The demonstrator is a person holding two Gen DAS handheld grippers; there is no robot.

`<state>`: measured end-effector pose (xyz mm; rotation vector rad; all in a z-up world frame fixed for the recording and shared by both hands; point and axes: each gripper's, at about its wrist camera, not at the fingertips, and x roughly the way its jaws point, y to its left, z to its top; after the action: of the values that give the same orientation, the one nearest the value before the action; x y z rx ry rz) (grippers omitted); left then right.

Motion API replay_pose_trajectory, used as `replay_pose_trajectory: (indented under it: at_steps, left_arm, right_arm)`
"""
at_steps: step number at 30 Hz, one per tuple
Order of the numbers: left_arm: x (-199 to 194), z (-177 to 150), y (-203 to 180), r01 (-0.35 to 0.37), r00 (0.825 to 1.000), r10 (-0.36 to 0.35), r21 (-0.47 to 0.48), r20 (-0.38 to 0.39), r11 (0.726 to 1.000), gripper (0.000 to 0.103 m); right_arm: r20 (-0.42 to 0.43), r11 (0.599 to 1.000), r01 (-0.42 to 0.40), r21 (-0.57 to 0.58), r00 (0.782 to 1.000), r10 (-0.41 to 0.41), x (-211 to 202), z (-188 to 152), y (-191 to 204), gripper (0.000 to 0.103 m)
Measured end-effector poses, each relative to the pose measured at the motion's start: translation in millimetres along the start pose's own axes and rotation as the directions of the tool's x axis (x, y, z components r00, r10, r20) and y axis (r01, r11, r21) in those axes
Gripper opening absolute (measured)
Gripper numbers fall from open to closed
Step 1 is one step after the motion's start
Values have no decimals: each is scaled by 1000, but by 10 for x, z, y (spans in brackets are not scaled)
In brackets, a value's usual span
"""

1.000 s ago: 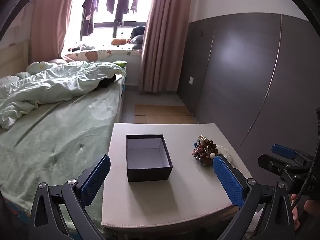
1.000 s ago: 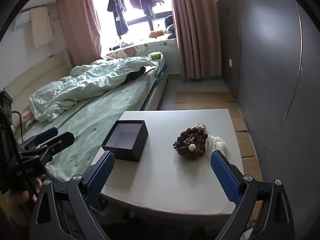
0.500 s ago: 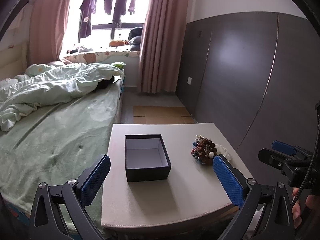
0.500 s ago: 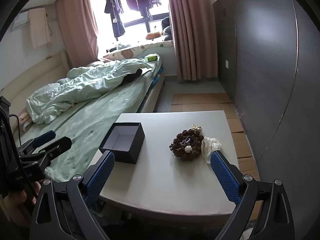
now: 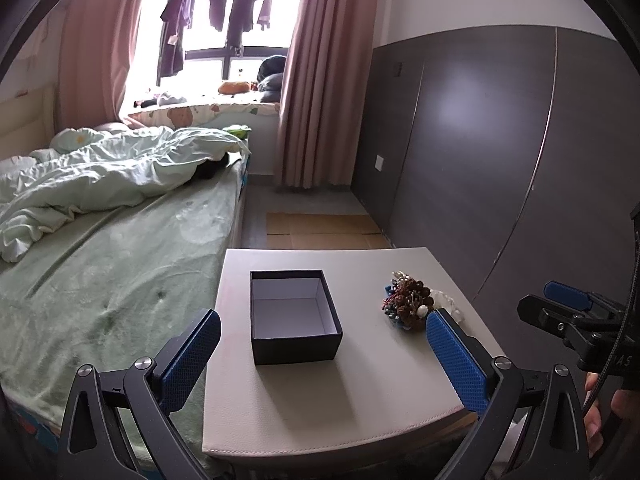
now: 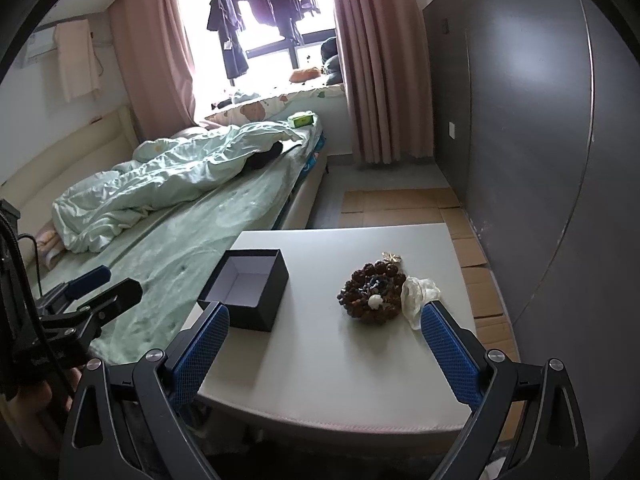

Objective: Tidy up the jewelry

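Note:
An open dark box [image 5: 294, 316] with a pale inside stands on the grey table [image 5: 352, 400]; it also shows in the right wrist view [image 6: 248, 294]. A heap of brown bead jewelry [image 5: 408, 304] lies to its right, seen as well in the right wrist view [image 6: 374, 294], with a clear crumpled bag [image 6: 418, 292] beside it. My left gripper [image 5: 320, 358] is open and empty, held above the table's near edge. My right gripper [image 6: 326, 352] is open and empty, near the front edge, short of the beads.
A bed with a green sheet [image 5: 100, 280] and rumpled quilt [image 5: 112, 172] lies left of the table. A dark panelled wall [image 5: 500, 160] runs along the right. Flattened cardboard [image 5: 324, 232] lies on the floor behind the table.
Both grippers have drifted a little, tilting up and shifting slightly right. The box and beads have not moved. Both grippers stay open.

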<state>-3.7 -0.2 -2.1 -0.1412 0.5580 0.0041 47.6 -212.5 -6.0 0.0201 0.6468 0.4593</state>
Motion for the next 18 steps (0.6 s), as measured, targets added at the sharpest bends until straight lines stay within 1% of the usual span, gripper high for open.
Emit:
replay_pose_trajectory:
  at_steps: [18]
  left_arm:
    - [-13,2,10,2,1000,-2,3,3,1000,103]
  right_arm:
    - [2,1000,2,2,1000,-2,8,-1,2,97]
